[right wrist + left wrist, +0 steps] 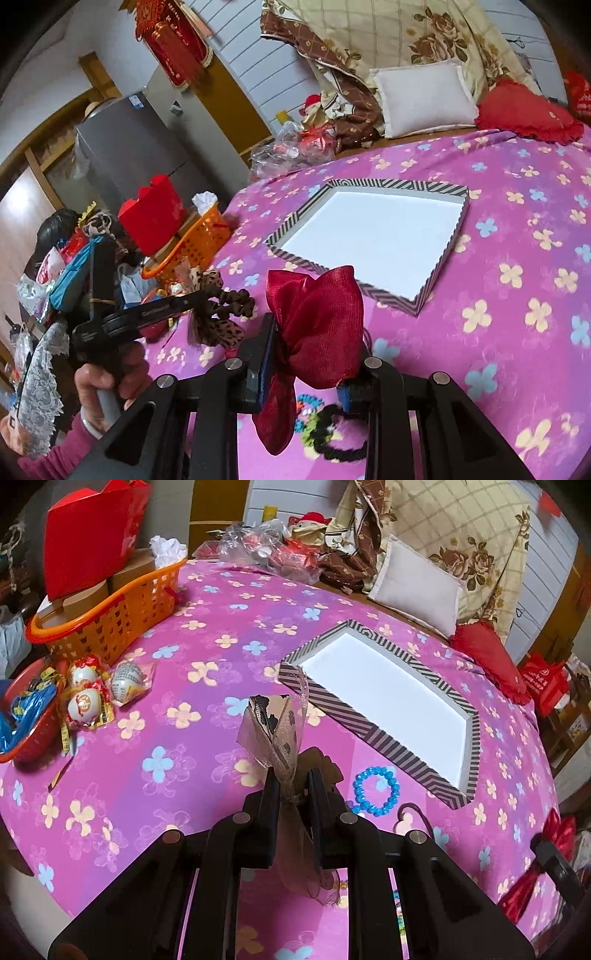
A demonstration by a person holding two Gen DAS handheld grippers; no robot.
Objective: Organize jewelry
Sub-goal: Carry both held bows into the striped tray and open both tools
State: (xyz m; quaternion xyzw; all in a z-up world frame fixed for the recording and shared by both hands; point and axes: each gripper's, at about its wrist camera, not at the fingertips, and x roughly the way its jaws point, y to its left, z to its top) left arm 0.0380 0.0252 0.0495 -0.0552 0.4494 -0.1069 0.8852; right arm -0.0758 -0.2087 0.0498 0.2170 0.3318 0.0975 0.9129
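Leopard bow [275, 738] pinched in left tongs [291, 794]; red bow [317, 328] pinched in right tongs [310, 358]

You're working in soft, even indoor light; the white floor of the striped tray [384, 698] blows out to flat glare in both views. Your left gripper [291, 775] throws a faint shadow onto the pink cloth [184, 738]. Fisheye bending curves the edges, corners go black, and the nearest black parts look soft
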